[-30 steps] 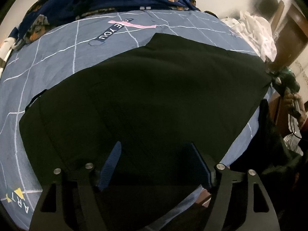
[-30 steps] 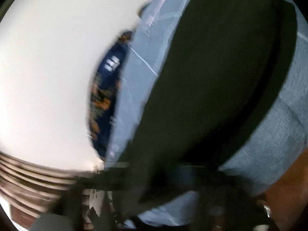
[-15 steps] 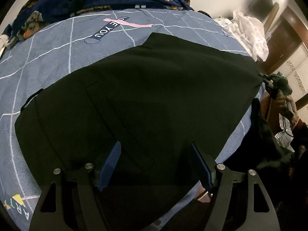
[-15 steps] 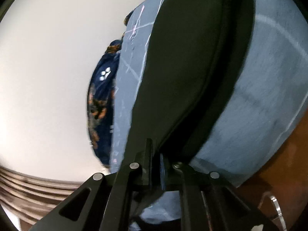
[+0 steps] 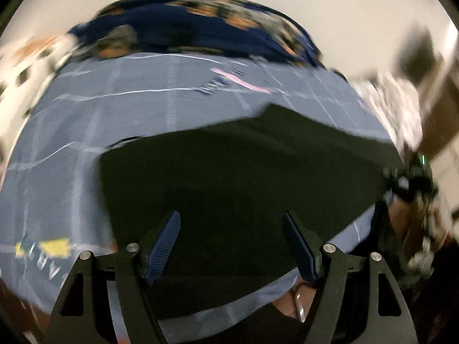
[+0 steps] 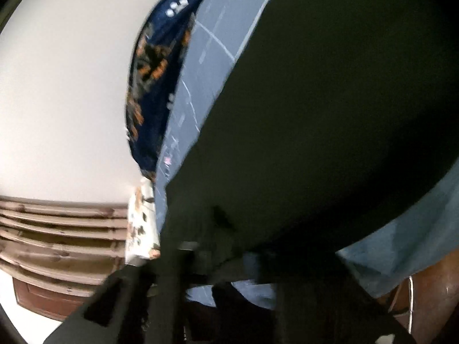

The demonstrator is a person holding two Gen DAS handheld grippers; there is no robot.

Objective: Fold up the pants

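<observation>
Two grippers: left gripper [image 5: 232,243] spread wide, empty, above black pants [image 5: 243,177] on blue bedsheet [image 5: 86,120]. Right gripper [image 6: 229,258] blurred, grip unclear. Risk: far-right hem slips, fold skews.

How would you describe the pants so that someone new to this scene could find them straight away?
Start at the bed, covered by a grey-blue sheet with white lines. The pants lie spread across its near half, in front of the dog-print blanket. They are the only plain black item there.
</observation>
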